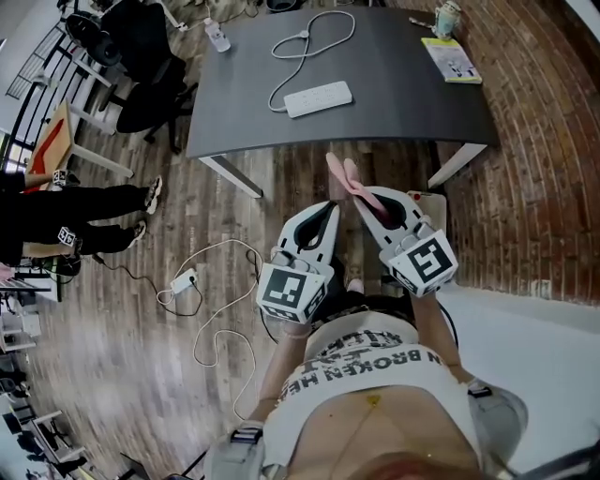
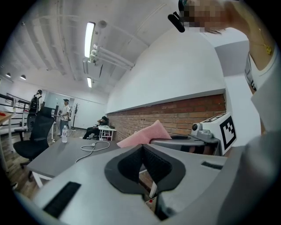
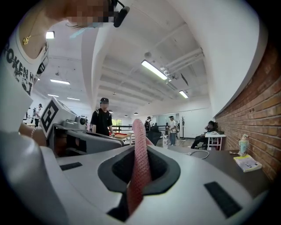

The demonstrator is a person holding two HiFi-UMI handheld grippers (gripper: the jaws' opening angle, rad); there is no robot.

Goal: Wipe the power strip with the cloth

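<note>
The white power strip (image 1: 317, 98) lies on the dark grey table (image 1: 403, 112), and its cord (image 1: 309, 42) loops toward the far edge. Both grippers hang in front of the table's near edge, short of the strip. My right gripper (image 1: 362, 197) is shut on a pink cloth (image 1: 338, 174), which sticks up between its jaws as a thin strip (image 3: 140, 154). My left gripper (image 1: 327, 210) is beside it, shut and holding nothing (image 2: 141, 147). From the left gripper view the cloth (image 2: 142, 135) shows as a pink corner beyond the jaws.
A water bottle (image 1: 217, 36) stands at the table's far left, a booklet (image 1: 451, 58) and a small cup (image 1: 447, 17) at its far right. A black office chair (image 1: 141, 66) sits left of the table. On the wooden floor lies an adapter with cable (image 1: 184, 281). A person's legs (image 1: 84, 216) are at left.
</note>
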